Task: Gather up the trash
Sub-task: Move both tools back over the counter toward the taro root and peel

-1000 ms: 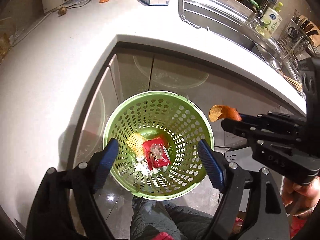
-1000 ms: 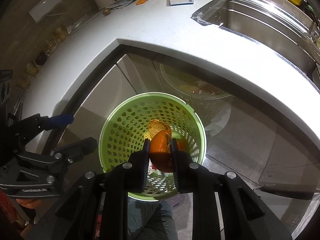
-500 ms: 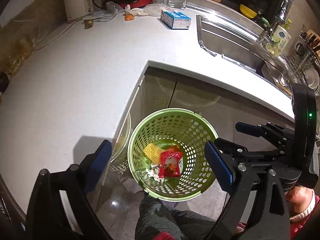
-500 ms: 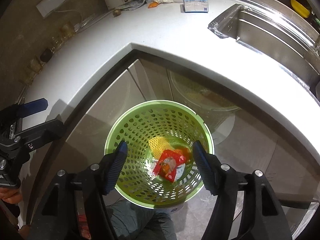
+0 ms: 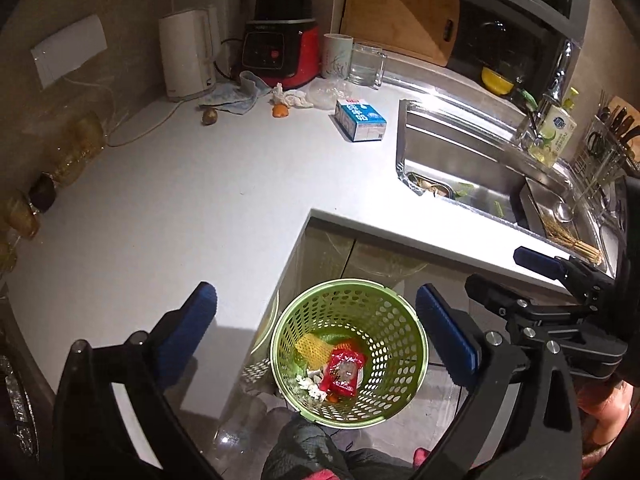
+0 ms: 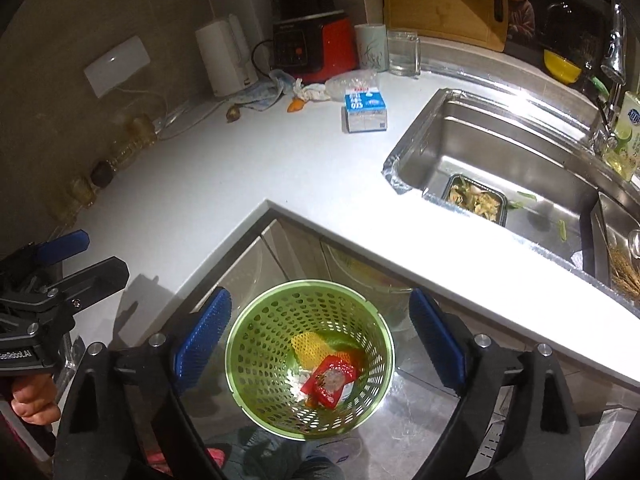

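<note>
A green perforated bin [image 5: 404, 332] [image 6: 256, 340] stands on the floor in the counter's inner corner. It holds a red wrapper [image 5: 343, 372] [image 6: 330, 382], yellow foam netting [image 5: 312, 347] and white scraps. My left gripper [image 5: 320, 332] is open and empty above the bin. My right gripper [image 6: 320, 340] is open and empty above the bin too. On the white counter [image 5: 200, 200] lie a blue-white carton [image 5: 360, 119] [image 6: 365, 112], an orange peel piece [image 5: 280, 110] [image 6: 296, 105], a crumpled white tissue [image 5: 290, 98] and a small brown fruit [image 5: 209, 116].
At the counter's back stand a white kettle [image 5: 186, 60], a red blender [image 5: 280, 52], a mug [image 5: 337, 56], a glass [image 5: 366, 65] and a blue cloth [image 5: 236, 96]. The steel sink [image 6: 520, 176] on the right holds a tray of food scraps [image 6: 476, 199]. Jars [image 5: 76, 148] line the left wall.
My right gripper opened and the orange peel dropped into the bin. Both grippers then rose and pulled back, so more of the counter shows.
</note>
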`<state>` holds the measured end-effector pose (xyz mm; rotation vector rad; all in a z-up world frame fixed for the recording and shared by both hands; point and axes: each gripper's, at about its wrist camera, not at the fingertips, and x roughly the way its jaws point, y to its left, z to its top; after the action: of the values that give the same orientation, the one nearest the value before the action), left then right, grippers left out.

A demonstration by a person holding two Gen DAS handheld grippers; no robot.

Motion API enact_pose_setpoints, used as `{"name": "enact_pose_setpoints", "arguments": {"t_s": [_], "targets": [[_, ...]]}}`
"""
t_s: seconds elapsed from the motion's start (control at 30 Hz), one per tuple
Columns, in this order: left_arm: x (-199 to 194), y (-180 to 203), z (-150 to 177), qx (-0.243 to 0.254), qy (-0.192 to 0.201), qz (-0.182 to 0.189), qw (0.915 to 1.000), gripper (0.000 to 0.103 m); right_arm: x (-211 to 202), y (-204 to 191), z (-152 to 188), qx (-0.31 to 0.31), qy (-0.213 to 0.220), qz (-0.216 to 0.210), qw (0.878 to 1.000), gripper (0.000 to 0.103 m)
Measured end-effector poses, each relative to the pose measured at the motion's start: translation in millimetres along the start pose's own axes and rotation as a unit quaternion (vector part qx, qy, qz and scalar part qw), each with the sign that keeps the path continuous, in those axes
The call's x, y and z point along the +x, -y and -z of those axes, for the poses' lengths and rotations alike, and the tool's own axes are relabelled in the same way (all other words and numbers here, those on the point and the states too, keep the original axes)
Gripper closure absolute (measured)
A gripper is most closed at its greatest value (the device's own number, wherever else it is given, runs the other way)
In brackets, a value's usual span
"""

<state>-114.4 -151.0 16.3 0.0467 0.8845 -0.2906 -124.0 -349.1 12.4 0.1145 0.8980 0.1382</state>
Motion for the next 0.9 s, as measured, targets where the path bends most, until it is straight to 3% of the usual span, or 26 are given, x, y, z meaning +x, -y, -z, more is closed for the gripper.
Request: {"name": "enact_pose_setpoints", "arguments": {"t_s": [0.37,0.63,0.9], "targets": [[2,-20,-34,-0.019,0.024,-0.028,0.9991,0.008,-16,0,-35,-0.005,0.041,0.002,0.999,0.003],[37,-53,-76,-0.021,0.033,-0.043,0.9983,0.008,9,6,-78,-0.006,0.049,0.011,0.999,0.003],[92,-91,-125,-0.007,0.038,-0.044,0.9983,0.008,61,5,-133,0.01,0.047,0.015,0.999,0.003]]}}
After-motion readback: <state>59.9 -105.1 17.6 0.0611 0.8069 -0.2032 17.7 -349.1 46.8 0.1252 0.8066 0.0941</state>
